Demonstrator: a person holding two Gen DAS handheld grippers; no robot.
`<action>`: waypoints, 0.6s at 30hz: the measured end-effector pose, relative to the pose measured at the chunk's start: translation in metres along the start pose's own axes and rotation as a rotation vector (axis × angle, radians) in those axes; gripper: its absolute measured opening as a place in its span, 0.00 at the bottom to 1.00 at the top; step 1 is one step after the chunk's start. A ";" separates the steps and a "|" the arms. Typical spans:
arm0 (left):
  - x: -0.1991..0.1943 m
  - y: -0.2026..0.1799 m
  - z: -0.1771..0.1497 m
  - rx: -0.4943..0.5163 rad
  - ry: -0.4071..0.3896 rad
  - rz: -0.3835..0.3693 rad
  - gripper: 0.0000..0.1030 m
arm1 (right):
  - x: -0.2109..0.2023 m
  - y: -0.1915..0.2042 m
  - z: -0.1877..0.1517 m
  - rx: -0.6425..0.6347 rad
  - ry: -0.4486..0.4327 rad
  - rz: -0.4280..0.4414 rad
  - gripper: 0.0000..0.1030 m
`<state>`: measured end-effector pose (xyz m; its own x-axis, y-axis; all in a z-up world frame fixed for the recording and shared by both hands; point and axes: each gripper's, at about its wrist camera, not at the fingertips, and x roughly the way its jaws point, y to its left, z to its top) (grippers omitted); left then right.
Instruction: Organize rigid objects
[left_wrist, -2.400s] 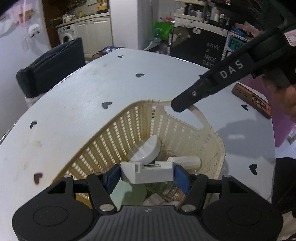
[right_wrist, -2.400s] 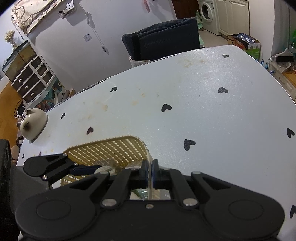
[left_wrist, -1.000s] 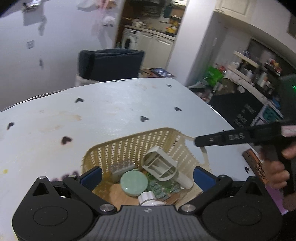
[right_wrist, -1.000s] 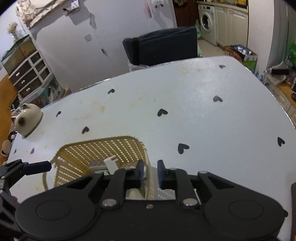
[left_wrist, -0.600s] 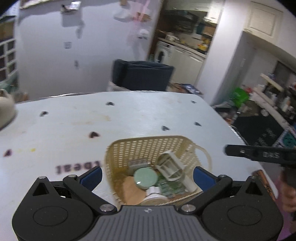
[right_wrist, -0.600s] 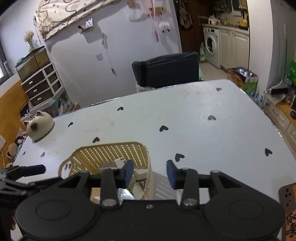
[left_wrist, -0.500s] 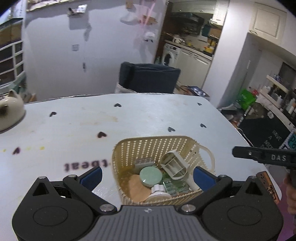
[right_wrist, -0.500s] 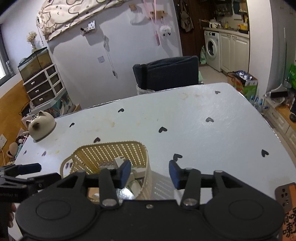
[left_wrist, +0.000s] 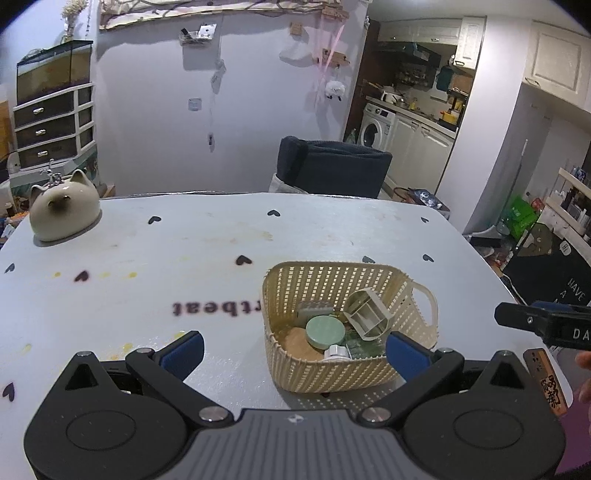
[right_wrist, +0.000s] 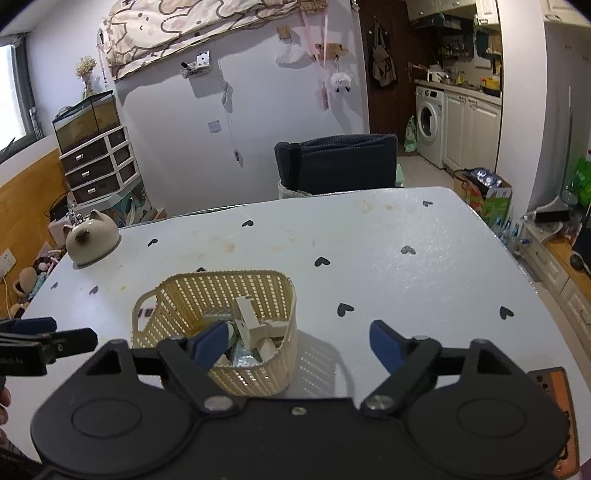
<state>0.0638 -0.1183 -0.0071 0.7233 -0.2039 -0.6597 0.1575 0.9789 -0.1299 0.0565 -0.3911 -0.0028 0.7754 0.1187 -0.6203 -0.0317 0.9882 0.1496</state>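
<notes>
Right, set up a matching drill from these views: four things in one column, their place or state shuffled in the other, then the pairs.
Things:
1. green round lid
2. cat-shaped pot
3. left gripper
4. orange plaque

Places or states:
A. far left corner of the table
B. inside the basket
C. near right table edge
D. wide open, holding nothing

Pairs: 1-B, 2-A, 3-D, 4-C

Cream plastic lattice basket (left_wrist: 321, 373) right of middle on white table with black hearts (left_wrist: 184, 258). Inside: round green lid (left_wrist: 324, 331), white boxy plastic part (left_wrist: 369, 314), small bits. Left gripper (left_wrist: 293, 350) at bottom, blue pads (left_wrist: 183, 349) wide apart, holding nothing. Cream cat-shaped pot (left_wrist: 63, 209) upper left. Right gripper's black finger (left_wrist: 532, 323) at right edge.
</notes>
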 end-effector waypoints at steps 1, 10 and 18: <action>-0.001 0.000 -0.001 0.002 -0.001 0.007 1.00 | -0.001 0.001 -0.001 -0.002 -0.001 -0.007 0.89; -0.005 0.001 -0.003 0.002 -0.007 0.061 1.00 | -0.006 0.009 -0.007 -0.055 -0.014 -0.056 1.00; -0.005 0.000 -0.001 0.026 0.001 0.064 1.00 | -0.005 0.014 -0.008 -0.061 -0.013 -0.066 1.00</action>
<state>0.0591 -0.1174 -0.0044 0.7320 -0.1406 -0.6666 0.1282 0.9894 -0.0679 0.0466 -0.3774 -0.0039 0.7854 0.0519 -0.6168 -0.0180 0.9980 0.0611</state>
